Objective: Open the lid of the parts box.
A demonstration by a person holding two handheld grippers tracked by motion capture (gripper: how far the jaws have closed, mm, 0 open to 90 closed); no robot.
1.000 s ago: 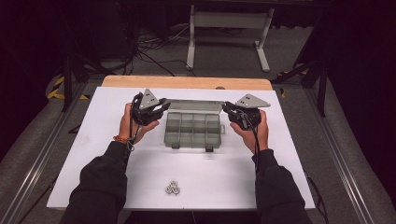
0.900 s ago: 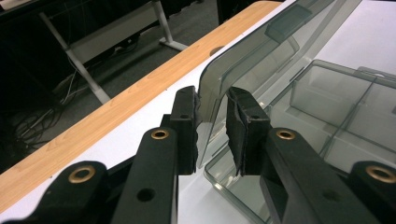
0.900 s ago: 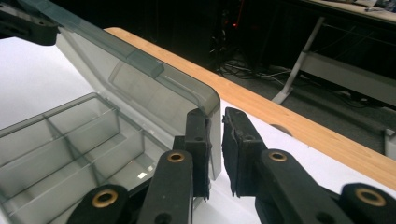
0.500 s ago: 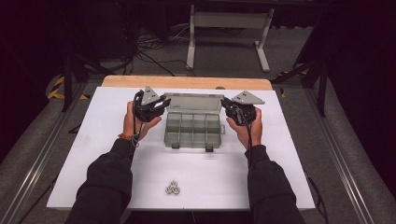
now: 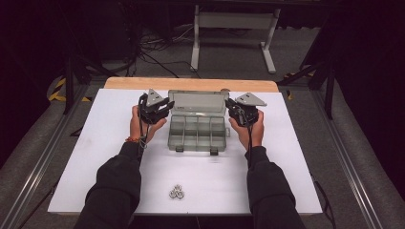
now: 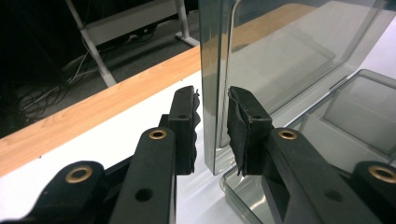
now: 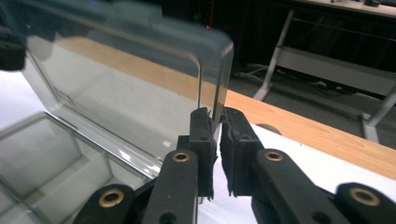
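Since the earlier frames both hands have shifted slightly inward and downward, and the lid's top edge sits a little lower and farther back. The clear smoke-grey plastic compartment box (image 5: pixel 197 133) rests near the middle of the white worktop (image 5: pixel 95 157), its hinged transparent lid (image 5: pixel 198 102) raised along the far side.

The left gripper (image 5: pixel 161 108) straddles the lid's left edge: in the left gripper view the jaws stand either side of the lid wall (image 6: pixel 214 93), the right pad close against it and the left pad a sliver apart — a loose grasp at best. The right gripper (image 5: pixel 233 108) is clenched on the lid's right edge, the pads pressed to both faces of the thin plastic (image 7: pixel 215 100).

Progress, as judged: the lid is unlatched and swung up past upright; the compartments appear empty. Remaining work is probably to lay the lid fully back and release it; the small cluster of silver-grey metal nuts (image 5: pixel 177 192) near the front of the worktop is untouched.

Clearance: behind the lid lies a narrow white strip, then the light wooden table edge (image 5: pixel 191 84) — enough room for the lid to recline. Both flanks of the box are bare, allowing sideways withdrawal.
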